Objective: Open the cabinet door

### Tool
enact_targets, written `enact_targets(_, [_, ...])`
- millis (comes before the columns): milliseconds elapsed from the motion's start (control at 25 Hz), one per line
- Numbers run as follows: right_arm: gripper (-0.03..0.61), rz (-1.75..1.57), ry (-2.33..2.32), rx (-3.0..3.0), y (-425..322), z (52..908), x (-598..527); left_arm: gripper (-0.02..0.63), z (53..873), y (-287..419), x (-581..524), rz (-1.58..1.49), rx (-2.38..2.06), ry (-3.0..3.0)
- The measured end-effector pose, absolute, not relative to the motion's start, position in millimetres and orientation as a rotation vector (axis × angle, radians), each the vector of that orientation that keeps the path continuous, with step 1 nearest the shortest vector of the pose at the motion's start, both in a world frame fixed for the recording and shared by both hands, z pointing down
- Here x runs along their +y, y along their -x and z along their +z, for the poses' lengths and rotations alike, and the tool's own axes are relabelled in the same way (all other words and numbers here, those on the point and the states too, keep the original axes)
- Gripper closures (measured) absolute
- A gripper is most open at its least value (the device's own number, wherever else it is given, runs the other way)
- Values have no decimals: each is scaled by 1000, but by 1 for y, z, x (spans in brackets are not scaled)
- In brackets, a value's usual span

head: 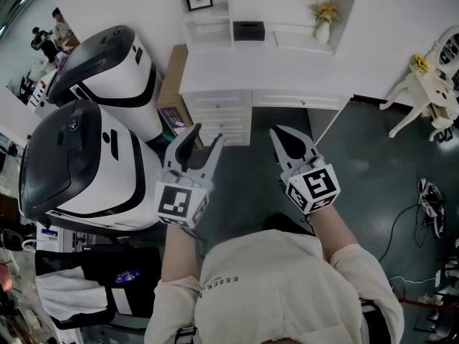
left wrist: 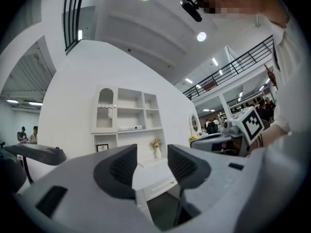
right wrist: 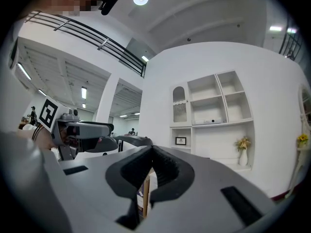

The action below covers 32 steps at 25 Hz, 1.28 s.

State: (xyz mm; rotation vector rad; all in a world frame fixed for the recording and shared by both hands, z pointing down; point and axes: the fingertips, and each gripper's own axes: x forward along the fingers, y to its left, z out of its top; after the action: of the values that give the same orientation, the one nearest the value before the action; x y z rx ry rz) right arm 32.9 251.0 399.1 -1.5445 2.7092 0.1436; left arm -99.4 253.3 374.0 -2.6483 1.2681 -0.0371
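A white cabinet unit (head: 265,70) stands ahead against the wall, with a stack of drawers (head: 219,117) under its desk top and open shelves above. The left gripper view shows a narrow arched door (left wrist: 105,109) at the upper left of the shelf part; it is also in the right gripper view (right wrist: 179,105). My left gripper (head: 206,138) is held level, well short of the drawers, jaws open and empty (left wrist: 152,154). My right gripper (head: 280,135) hangs beside it, also short of the cabinet, jaws shut on nothing (right wrist: 151,152).
Two large white-and-black machines (head: 93,163) (head: 107,63) crowd the left side. A cardboard box (head: 172,84) leans beside the drawers. A vase of yellow flowers (head: 324,20) and a black box (head: 249,31) sit on the shelves. A white chair (head: 430,84) and cables (head: 430,192) are at right.
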Motion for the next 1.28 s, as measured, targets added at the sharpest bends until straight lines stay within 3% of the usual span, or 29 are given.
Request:
enact_targets(360, [563,113,1480,2779,-50,421,167,439,388,84,180,-73,1324,2648])
enact_targets(1280, [563,216,1280,2912,-147,377,-180,439,352,-11,-144,-46,1570,2504])
